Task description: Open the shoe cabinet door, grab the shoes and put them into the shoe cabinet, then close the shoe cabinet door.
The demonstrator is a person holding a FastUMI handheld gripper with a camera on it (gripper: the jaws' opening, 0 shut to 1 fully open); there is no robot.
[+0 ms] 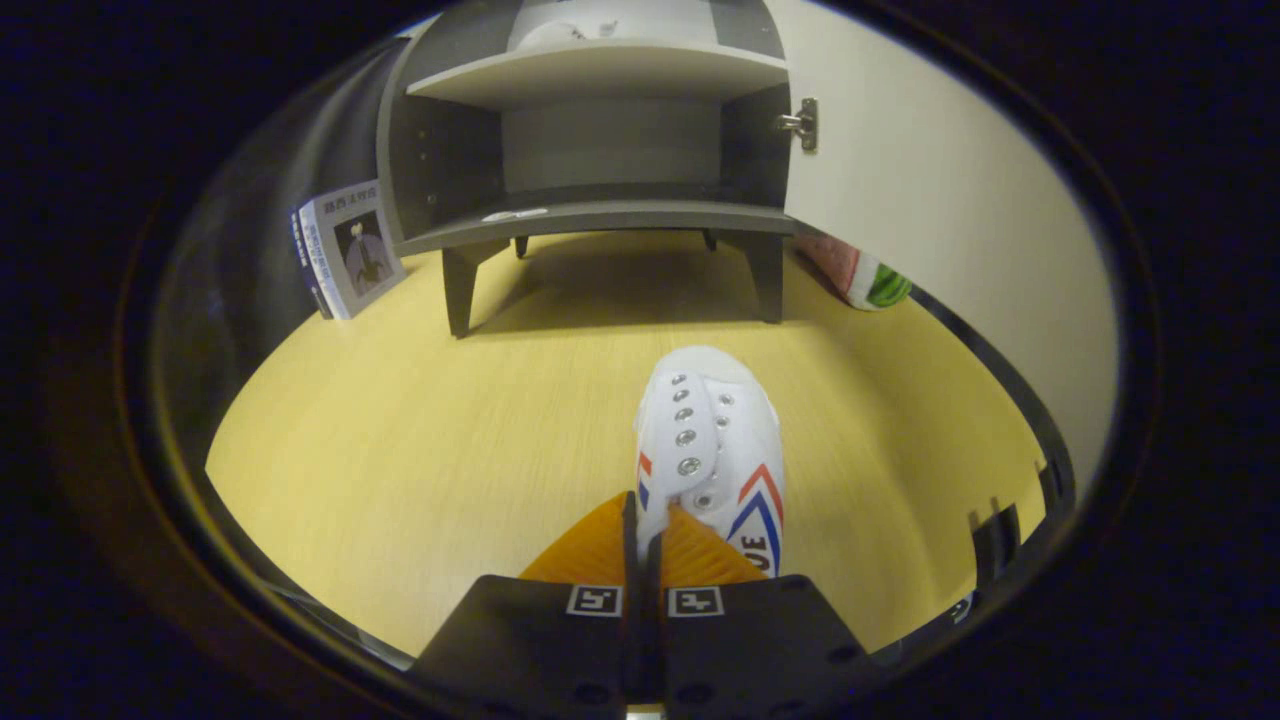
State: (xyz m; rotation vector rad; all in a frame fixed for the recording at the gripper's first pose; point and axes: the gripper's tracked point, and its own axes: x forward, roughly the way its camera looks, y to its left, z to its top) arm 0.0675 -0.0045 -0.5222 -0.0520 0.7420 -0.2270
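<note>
A white shoe with red and blue side stripes and metal eyelets points away from me toward the shoe cabinet. My gripper is shut on the shoe's rear rim, its fingers nearly together with the thin edge pinched between them. The dark grey cabinet stands beyond the shoe on short legs, and its pale door is swung wide open to the right on a metal hinge. The lower compartment is bare. Another white shoe rests on the upper shelf.
The wooden floor stretches between me and the cabinet. A book leans beside the cabinet's left side. A watermelon-patterned object lies under the open door at the cabinet's right leg.
</note>
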